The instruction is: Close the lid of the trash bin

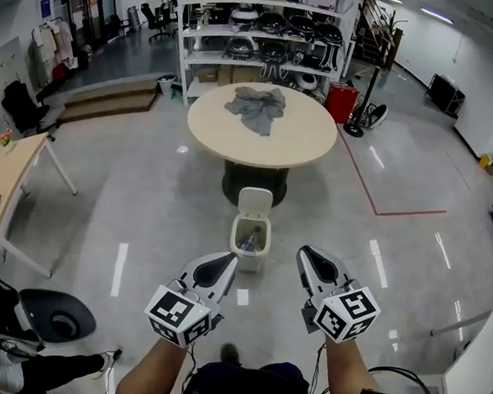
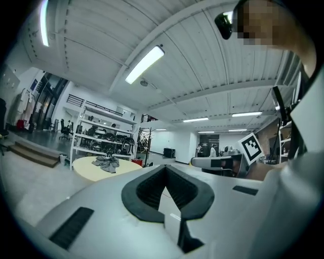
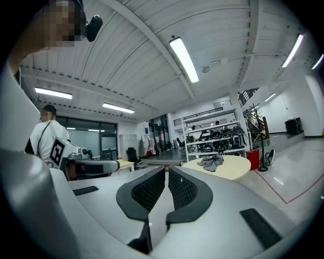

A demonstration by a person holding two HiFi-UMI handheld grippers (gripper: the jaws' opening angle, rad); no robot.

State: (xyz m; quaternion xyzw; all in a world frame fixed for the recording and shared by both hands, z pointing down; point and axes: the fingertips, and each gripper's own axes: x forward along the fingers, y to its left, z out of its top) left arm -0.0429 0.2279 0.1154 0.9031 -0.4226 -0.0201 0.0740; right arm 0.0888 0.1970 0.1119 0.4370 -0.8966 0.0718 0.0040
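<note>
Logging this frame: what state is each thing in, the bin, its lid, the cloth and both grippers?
lid: open, standing upright.
trash bin: uncovered, some rubbish inside.
grey cloth: crumpled on the round table.
left gripper: shut, empty, not touching the bin.
right gripper: shut, empty, not touching the bin.

No text, number or brand can be read anywhere. The left marker cube [image 1: 179, 315] on the left gripper [image 1: 223, 264] and the right marker cube [image 1: 348, 314] on the right gripper [image 1: 308, 257] carry black-and-white square patterns without letters or digits. A blue wall sign [image 1: 45, 6] at the far left is too small to read.
</note>
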